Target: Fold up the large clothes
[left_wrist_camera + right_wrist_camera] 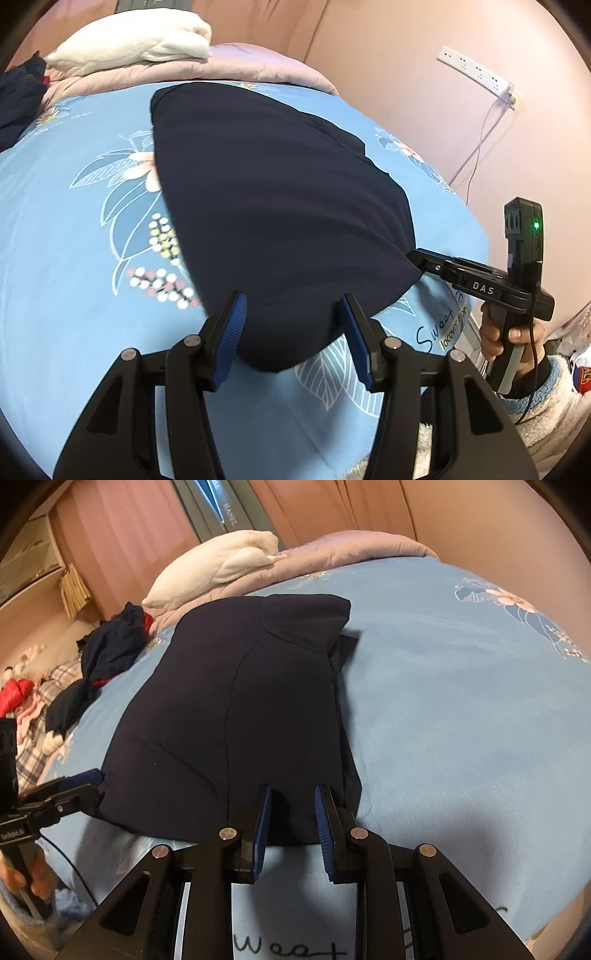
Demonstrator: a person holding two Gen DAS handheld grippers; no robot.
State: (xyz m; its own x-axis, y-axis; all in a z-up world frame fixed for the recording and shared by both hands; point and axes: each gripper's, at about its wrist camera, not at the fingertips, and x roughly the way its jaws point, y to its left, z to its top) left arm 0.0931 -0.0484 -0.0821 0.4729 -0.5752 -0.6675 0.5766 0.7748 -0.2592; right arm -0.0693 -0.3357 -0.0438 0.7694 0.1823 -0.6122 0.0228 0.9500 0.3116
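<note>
A bed covered with a light blue cotton sheet printed with flowers and leaves point(74, 240) spreads beneath and ahead of both claws. On it lies the large navy blue fabric garment point(221, 720), folded into a long flat panel. It stretches straight away from the claws, and its near hem lies right at their fingertips.

Beyond the garment's far end, well ahead of the claws, a rumpled dusty pink quilt point(229, 62) crosses the bed. A soft white folded blanket point(140, 40) rests on top of it. Ahead and to the left of the right claw, a loose pile of dark blue and red clothes point(114, 642) sits at the bed's edge.

The black left gripper with blue ribbed pads point(291, 299) stands open. Its pads are wide apart with the near hem of the garment between them, and they do not press on it. The black right gripper with matching blue pads point(294, 790) has its jaws set narrow, and dark cloth fills the gap. Whether the pads pinch that cloth I cannot tell. Seen from the left claw, the right one is off to the right, its tips touching the garment's near corner. A hand point(506, 339) in a fleecy cuff holds its handle.

A white plastic power strip point(476, 74) hangs on the pink wall, far ahead and right of the left claw.
</note>
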